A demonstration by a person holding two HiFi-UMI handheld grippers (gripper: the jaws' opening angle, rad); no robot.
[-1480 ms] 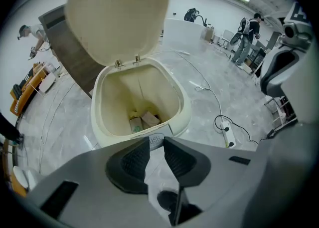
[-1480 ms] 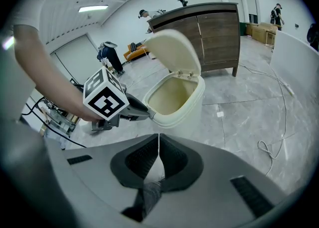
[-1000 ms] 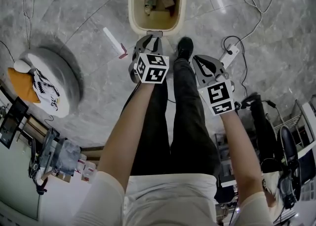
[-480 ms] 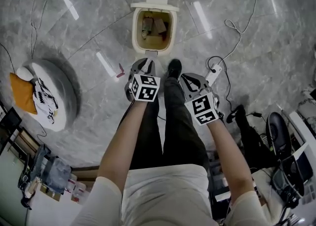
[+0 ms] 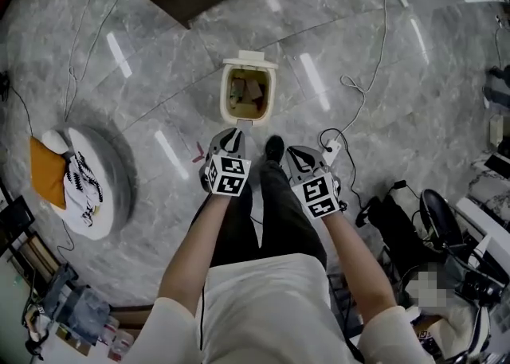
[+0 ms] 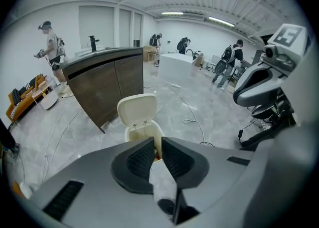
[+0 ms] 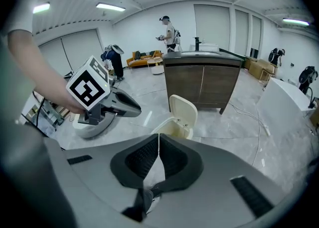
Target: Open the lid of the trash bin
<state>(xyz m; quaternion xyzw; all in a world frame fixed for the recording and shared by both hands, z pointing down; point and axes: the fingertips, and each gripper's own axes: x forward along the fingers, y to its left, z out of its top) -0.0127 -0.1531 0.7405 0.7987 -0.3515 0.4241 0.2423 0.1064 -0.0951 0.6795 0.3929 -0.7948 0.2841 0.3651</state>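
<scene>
Fingers [image 7: 141, 157] of right gripper [image 7: 159, 136] together, trash bin lid [image 7: 183, 110] upright.

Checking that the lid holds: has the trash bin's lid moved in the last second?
No. The lid still stands raised behind the trash bin's far rim, opening uncovered as before; only the camera has pulled back.

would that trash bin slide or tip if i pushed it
Probably slides before tipping: the trash bin stands on glossy, polished floor. Likely light, since it looks like thin plastic with little rubbish inside. The upright lid may make it slightly back-heavy.
</scene>
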